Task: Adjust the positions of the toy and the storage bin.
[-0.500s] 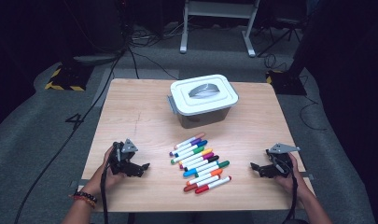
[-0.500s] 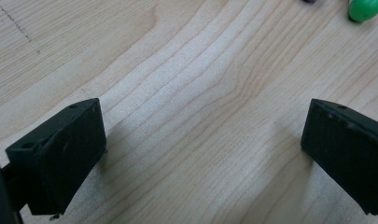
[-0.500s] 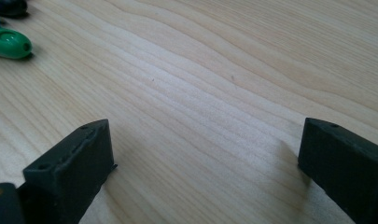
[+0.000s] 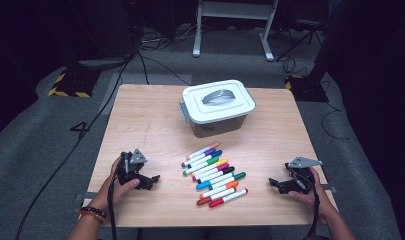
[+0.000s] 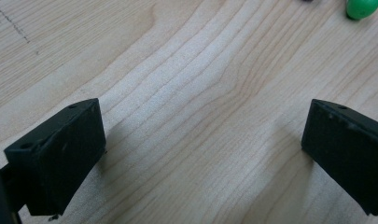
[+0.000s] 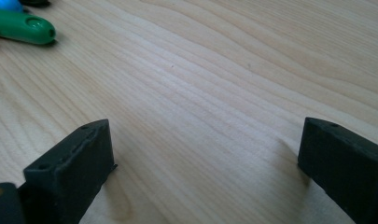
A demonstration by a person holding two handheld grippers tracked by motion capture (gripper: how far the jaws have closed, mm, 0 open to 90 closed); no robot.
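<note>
Left tongs (image 4: 152,178) are sitting low over the worktop (image 4: 140,115), near its front left corner, a hand wrapped around the body. Jaws are standing wide apart in the left gripper view, with bare wood grain between them; nothing is being held or touched by the pads.

Right tongs (image 4: 274,183) are resting near the front right corner, also hand-held, jaws pointing inward toward the middle. In the right gripper view the jaws are gaping wide with only wood between them; nothing gripped.

Markers (image 4: 215,175) are lying in a loose slanted row on the worktop, roughly midway between the two tongs and well apart from both. Caps are showing in purple, orange, blue, green, yellow, black and red. A green cap end (image 5: 362,8) is peeking in at the top right of the left gripper view; a green marker (image 6: 21,28) is lying at the upper left of the right gripper view.

A lidded plastic box (image 4: 218,106) is standing behind the markers, toward the far side.
</note>
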